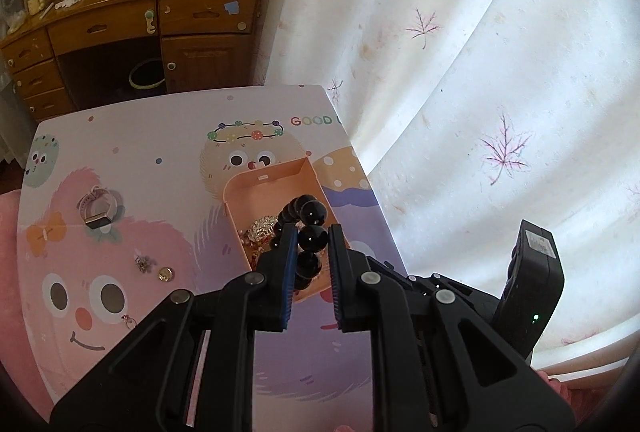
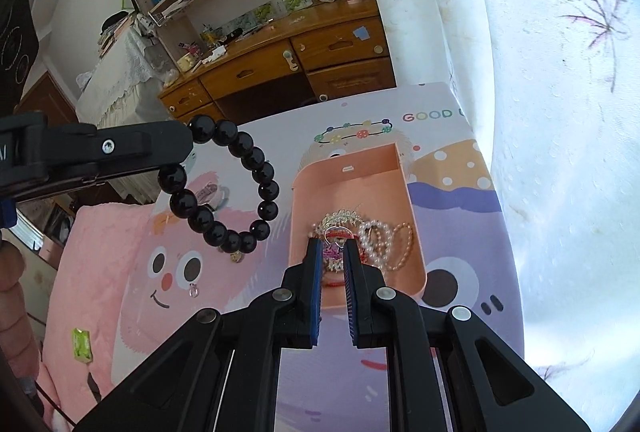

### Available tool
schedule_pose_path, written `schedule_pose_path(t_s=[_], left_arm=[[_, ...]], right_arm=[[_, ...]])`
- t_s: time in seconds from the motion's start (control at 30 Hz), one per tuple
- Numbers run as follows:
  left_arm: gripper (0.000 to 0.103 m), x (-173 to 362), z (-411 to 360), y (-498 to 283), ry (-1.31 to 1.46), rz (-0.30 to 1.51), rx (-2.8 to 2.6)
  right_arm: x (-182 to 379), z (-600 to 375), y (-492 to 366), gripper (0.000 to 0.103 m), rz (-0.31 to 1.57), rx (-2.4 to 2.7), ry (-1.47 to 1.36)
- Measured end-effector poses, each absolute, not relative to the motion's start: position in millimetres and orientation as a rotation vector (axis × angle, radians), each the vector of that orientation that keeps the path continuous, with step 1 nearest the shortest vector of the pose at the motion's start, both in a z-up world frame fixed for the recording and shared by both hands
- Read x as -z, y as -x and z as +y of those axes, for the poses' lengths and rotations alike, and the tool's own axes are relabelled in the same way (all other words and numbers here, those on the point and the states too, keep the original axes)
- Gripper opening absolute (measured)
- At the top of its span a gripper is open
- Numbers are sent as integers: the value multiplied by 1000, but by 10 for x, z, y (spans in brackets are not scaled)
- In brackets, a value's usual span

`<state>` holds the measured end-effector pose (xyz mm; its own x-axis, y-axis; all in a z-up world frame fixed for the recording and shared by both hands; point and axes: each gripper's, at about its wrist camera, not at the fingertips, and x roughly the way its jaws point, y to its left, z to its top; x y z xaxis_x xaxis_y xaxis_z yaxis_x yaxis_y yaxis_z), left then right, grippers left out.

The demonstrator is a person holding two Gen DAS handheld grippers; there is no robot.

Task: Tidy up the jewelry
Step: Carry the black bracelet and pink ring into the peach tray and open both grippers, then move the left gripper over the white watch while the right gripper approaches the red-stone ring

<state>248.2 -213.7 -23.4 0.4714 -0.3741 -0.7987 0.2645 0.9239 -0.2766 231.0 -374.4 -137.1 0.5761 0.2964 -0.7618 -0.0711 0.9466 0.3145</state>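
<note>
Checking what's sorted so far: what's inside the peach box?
The peach box holds a pearl bracelet and gold chains; tools hide its near end.

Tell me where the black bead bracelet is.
The black bead bracelet hangs from the left gripper, shut on it, above the mat, left of the pink box.

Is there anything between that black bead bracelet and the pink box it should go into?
Nothing visible. The black bead bracelet hangs from the left gripper in open air beside the open-topped pink box, which already holds other jewelry.
</note>
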Motion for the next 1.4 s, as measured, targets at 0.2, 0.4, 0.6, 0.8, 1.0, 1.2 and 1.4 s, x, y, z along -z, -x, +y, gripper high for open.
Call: schedule_pose_path(t_s=[0.2,0.4,0.6,0.8,1.0,1.2,1.4], left_arm=[[13,232,-2219,-2632,123,993,392],[51,152,-2116,-2598,129,967,376],[51,218,-1743,-2393,135,995,326],[51,446,-1113,-1992,160,1068,241],[53,688,-432,-1507,191,1150,170],[65,850,144,-1054,166,1198,133],[73,916,651,-788,110,1213,116]], right_arm=[[1453,-3762,-2461,12,951,-216,-293],[1587,-3798,-2478,16,1008,-189,-348],[1743,-3808,-2328,17,1062,-142,-404],[1918,-3683,-2131,24,1148,-100,-502],[2107,-3291,-1813,35,1245,-88,-545],[2271,-2646,-1574,39,1337,-77,-494],[2302,-1998,-1353,70,1351,-85,-428]])
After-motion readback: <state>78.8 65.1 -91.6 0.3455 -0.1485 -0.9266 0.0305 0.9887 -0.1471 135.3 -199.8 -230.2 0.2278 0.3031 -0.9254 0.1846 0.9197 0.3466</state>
